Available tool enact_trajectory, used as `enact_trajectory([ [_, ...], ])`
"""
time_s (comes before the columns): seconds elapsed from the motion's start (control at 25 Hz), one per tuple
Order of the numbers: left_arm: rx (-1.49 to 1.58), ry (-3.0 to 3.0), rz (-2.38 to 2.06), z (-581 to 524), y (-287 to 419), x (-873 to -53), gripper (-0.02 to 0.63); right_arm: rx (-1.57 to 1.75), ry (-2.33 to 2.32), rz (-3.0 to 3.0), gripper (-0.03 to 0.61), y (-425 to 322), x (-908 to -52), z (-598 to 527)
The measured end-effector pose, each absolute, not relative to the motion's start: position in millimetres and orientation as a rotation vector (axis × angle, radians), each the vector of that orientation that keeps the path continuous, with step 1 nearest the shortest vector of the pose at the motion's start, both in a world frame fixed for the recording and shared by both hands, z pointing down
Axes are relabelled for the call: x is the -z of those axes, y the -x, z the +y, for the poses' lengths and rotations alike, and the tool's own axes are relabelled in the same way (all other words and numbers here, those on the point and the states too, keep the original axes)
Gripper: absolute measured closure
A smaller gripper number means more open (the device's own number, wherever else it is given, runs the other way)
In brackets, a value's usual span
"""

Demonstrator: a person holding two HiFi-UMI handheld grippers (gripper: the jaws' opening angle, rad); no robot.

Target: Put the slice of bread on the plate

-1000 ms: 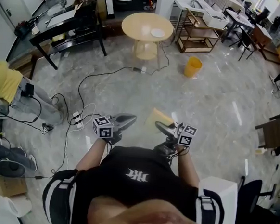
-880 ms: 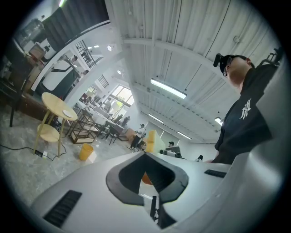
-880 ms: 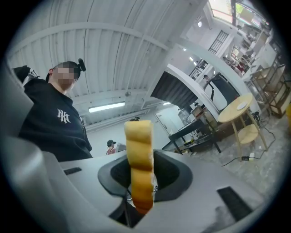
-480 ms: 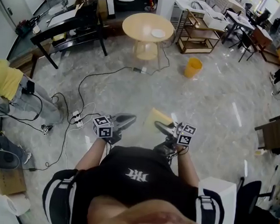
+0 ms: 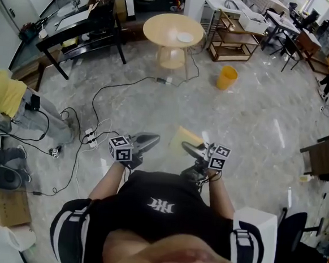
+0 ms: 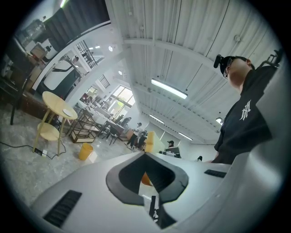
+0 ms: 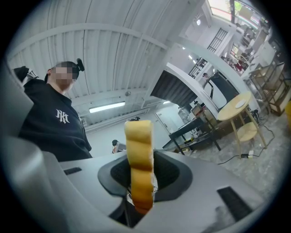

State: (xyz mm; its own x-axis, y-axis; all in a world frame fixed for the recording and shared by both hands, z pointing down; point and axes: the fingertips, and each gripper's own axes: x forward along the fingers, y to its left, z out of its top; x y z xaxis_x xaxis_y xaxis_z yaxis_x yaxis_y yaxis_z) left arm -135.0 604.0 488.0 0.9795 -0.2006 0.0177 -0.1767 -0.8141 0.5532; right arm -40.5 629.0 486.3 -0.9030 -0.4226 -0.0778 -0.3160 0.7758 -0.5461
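- Right gripper point(image 5: 192, 151) jaws pinch the bread point(image 7: 138, 154) edge-on, upright between them, so it can be carried.
- Left gripper point(image 5: 146, 139) jaws are pressed together, empty, idle beside the right.
- Plate point(image 5: 185, 38) sits on the round surface point(image 5: 161, 26), far ahead of both jaws; bread not delivered yet.

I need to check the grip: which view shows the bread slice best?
The right gripper view: the bread slice stands edge-on, clamped in the right gripper. The head view shows its flat face, small. The left gripper view shows only a pale yellow shape, perhaps it.
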Motion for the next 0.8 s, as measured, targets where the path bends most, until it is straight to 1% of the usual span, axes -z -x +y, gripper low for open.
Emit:
enact_trajectory([
  [0.36,0.035,-2.540,-0.291,609,110,-484,0.601,0.798,0.562,2.770,0.483,14,-487,632],
  [0.8,0.016,-2.526,-0.376,629,68,-486,0.601,0.841,0.532,2.726,0.483,-39,-505,657],
])
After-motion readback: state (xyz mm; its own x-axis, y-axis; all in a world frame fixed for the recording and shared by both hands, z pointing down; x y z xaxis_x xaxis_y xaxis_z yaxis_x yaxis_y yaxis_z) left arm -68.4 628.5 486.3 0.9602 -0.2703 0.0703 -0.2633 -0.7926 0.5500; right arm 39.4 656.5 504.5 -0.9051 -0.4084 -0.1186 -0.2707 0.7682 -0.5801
